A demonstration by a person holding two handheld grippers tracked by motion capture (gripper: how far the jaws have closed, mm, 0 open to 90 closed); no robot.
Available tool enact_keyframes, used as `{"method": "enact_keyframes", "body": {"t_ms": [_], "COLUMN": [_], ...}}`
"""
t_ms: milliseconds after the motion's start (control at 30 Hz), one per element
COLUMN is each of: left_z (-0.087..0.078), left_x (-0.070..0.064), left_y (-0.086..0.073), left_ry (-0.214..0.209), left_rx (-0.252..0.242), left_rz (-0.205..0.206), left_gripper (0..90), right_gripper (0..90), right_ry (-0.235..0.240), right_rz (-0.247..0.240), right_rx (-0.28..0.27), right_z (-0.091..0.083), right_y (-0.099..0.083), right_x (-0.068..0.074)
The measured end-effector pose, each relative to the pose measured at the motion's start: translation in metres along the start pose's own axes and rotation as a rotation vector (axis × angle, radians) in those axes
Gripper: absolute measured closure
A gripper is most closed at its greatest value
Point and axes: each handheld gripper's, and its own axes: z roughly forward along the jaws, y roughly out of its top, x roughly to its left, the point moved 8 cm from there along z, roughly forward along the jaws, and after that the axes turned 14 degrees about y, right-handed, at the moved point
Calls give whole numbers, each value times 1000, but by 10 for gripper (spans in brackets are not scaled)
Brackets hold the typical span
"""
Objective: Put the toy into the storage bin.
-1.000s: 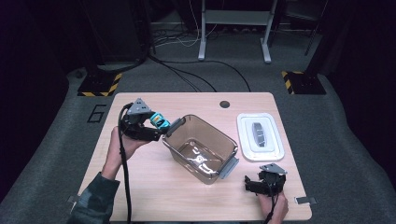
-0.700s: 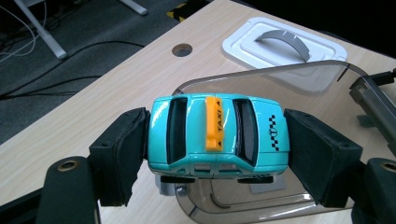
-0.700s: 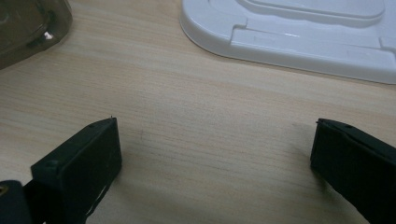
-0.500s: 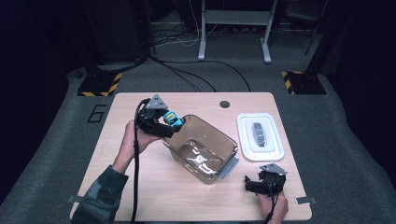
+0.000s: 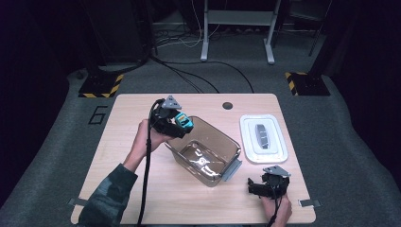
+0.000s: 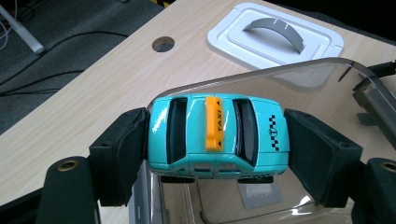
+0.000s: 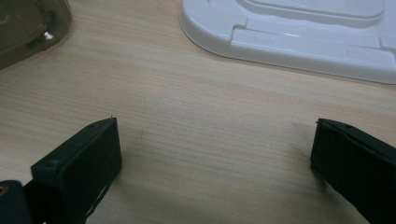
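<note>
The left tongs [image 5: 182, 124] are raised at the far left, jaws clamped, forearm reaching in from the near edge. The right tongs [image 5: 257, 187] sit low at the near right, jaws spread wide.

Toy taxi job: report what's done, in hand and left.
Done: the left gripper has the toy taxi clamped. In hand: it hangs at the rim of the clear bin. Left: dropping it in, perhaps fitting the white lid. The right gripper rests open.
</note>
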Motion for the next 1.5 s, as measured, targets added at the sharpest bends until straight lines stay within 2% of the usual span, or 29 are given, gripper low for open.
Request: {"method": "enact_keyframes", "body": {"t_ms": [233,733,1167,1500], "left_z": [12,38,62,73], "left_x": [-3,-10,-25,-30], "left_y": [2,1,-2,-3], "left_ry": [-13,-44,-53,-53], "left_rx": [19,84,155,189], "left_rz": [8,-5,13,21], "left_gripper": [245,245,245,245], "right_gripper": [11,11,11,11], "right_ry": [0,-1,-1,-1], "right_rz": [0,-1,-1,-1], "right_rx": [0,-1,-1,-1], "right_z": [0,0,0,0], "right_y": [0,0,0,0], "right_x": [0,0,0,0]}}
